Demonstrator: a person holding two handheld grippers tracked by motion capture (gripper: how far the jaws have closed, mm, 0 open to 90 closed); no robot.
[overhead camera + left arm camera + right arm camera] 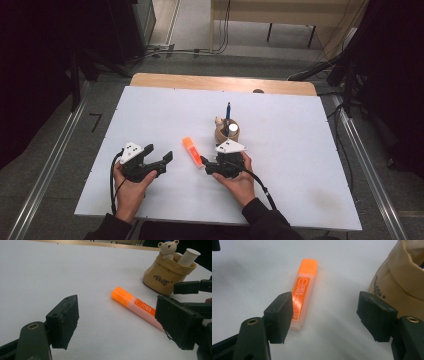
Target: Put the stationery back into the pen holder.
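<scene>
We are closing in on the orange highlighter (192, 151), which lies flat on the white table (150, 110) just beside the tan pouch (227, 133). Our right gripper (325, 315) hangs spread and empty at its near end; the left gripper (159, 161) is likewise released. Next, we judge, the right jaws must straddle the barrel, then clamp.

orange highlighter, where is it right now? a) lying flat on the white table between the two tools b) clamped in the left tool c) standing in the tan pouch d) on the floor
a: the orange highlighter lies flat on the white table, between the open left tool and the open right tool, with the tan pouch standing apart from it.
</scene>
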